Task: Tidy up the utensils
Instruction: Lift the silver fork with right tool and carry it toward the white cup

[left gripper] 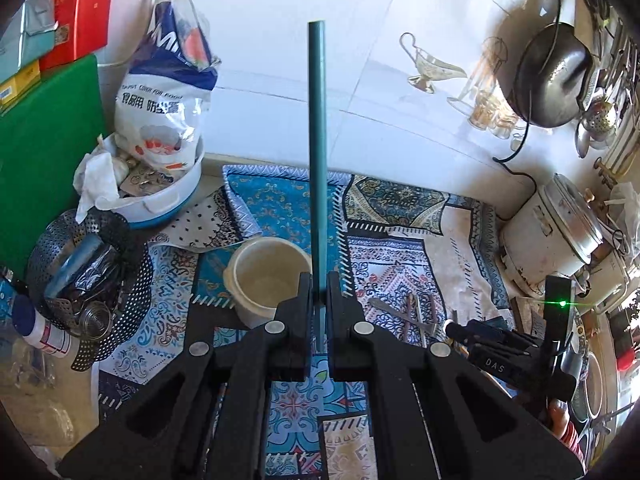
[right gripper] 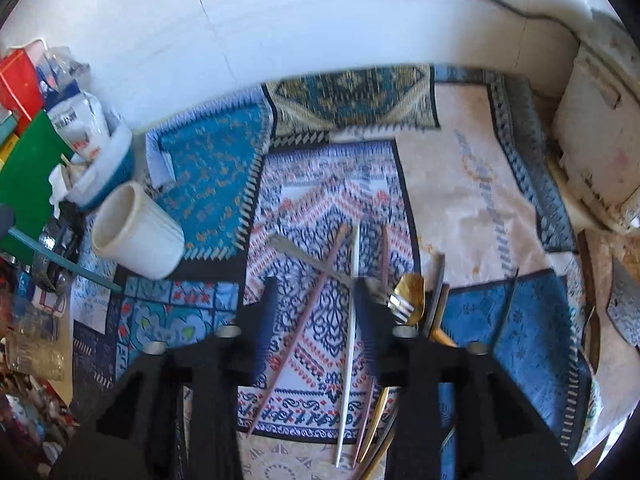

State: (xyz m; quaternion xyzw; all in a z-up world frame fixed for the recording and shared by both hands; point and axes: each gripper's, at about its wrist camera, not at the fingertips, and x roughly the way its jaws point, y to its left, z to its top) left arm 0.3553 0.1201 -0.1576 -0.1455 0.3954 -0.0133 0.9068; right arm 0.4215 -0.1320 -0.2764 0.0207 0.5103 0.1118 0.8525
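At the centre of the left wrist view, the left gripper [left gripper: 319, 284] has its jaws pinched tight on a teal chopstick [left gripper: 317, 140], which runs straight up the frame towards the white wall. Just left of the jaws a cream cup [left gripper: 264, 280] stands upright on the patterned cloth [left gripper: 400, 256]. Right of centre lie loose utensils [left gripper: 412, 312], and the right gripper [left gripper: 500, 348] shows at the lower right edge.

In the right wrist view, the right gripper [right gripper: 316, 288] hovers with its jaws partly apart and nothing pressed between them. A pink chopstick [right gripper: 304, 320] and a white chopstick [right gripper: 350, 320] lie on the cloth between the fingers. A fork [right gripper: 400, 306] and a gold spoon [right gripper: 410, 290] sit just right. The cup [right gripper: 138, 232] appears at middle left, tilted in the frame.
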